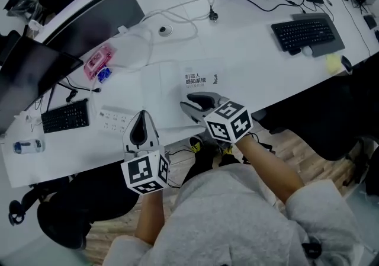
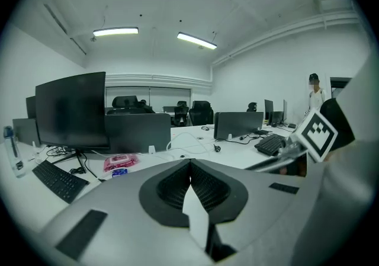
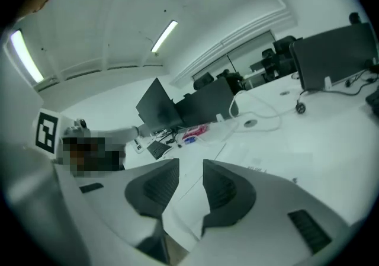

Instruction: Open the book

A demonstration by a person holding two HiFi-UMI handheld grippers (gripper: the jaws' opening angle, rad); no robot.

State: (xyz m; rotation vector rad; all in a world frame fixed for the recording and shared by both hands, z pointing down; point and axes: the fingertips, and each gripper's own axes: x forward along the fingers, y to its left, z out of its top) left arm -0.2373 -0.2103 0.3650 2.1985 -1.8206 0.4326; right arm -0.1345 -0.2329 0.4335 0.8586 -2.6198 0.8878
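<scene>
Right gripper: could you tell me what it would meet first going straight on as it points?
Probably the white book lying just ahead and below the right gripper, whose jaws stand open and empty; depth is unclear.

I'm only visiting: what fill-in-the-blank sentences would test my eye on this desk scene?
1. The white book on the desk lies ___.
2. The jaws of the right gripper stand ___.
3. The jaws of the left gripper are ___.
Missing words: closed; open; shut.

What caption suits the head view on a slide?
Left tool shut, right tool open, over an office desk bearing a white book.
</scene>
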